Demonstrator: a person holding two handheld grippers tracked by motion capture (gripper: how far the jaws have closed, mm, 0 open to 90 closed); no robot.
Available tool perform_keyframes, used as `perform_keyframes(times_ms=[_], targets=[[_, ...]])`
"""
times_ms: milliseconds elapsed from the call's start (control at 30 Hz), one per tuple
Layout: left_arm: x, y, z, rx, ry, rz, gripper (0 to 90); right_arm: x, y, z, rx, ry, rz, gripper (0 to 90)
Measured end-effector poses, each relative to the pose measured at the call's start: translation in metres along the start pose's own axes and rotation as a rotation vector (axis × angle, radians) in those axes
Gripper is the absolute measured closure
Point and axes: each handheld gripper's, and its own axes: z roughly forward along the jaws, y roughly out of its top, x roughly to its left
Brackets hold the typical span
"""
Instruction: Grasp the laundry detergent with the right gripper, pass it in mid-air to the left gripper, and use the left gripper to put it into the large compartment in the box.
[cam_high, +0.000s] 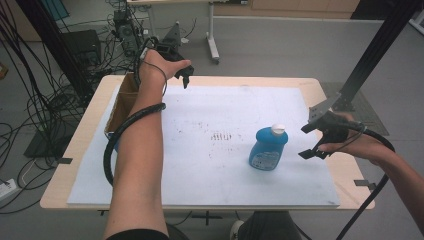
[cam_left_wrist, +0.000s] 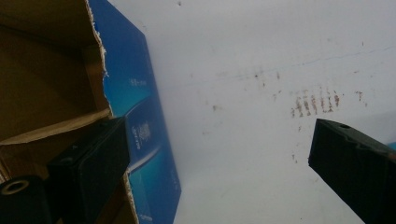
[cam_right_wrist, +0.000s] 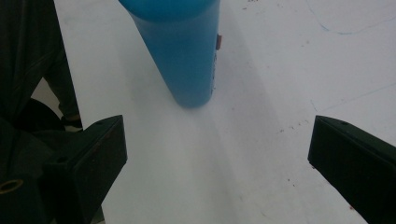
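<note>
A blue bottle (cam_high: 268, 148) with a white cap stands upright on the white board, right of centre. My right gripper (cam_high: 307, 141) is open just to its right, jaws wide apart and holding nothing. In the right gripper view the blue bottle (cam_right_wrist: 180, 51) stands a short way ahead of the open right gripper (cam_right_wrist: 217, 161). My left gripper (cam_high: 183, 76) hovers at the table's far left, beside a cardboard box (cam_high: 122, 102). In the left gripper view the left gripper (cam_left_wrist: 219, 161) is open, its left jaw over the edge of the box (cam_left_wrist: 46, 74), whose outer wall is blue.
The white board (cam_high: 210, 170) covers most of a wooden table (cam_high: 77, 145). It has faint brown scuff marks (cam_high: 220, 135) at its middle. Cables and equipment lie on the floor at the far left. A black frame post (cam_high: 375, 50) rises at the right.
</note>
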Motion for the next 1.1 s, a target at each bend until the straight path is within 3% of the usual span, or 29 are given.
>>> perform_keyframes(times_ms=[400, 700, 1100], targets=[[-0.001, 0.000, 0.002, 0.009, 0.002, 0.004, 6.0, 0.003, -0.006, 0.024, -0.053, 0.030, 0.013, 3.6], [-0.002, 0.001, 0.004, 0.013, 0.005, 0.006, 5.9, 0.003, -0.008, 0.042, -0.147, 0.045, 0.020, 3.2], [-0.005, 0.003, 0.007, 0.019, 0.004, 0.006, 5.8, 0.009, -0.009, 0.060, -0.230, 0.053, 0.019, 2.8]])
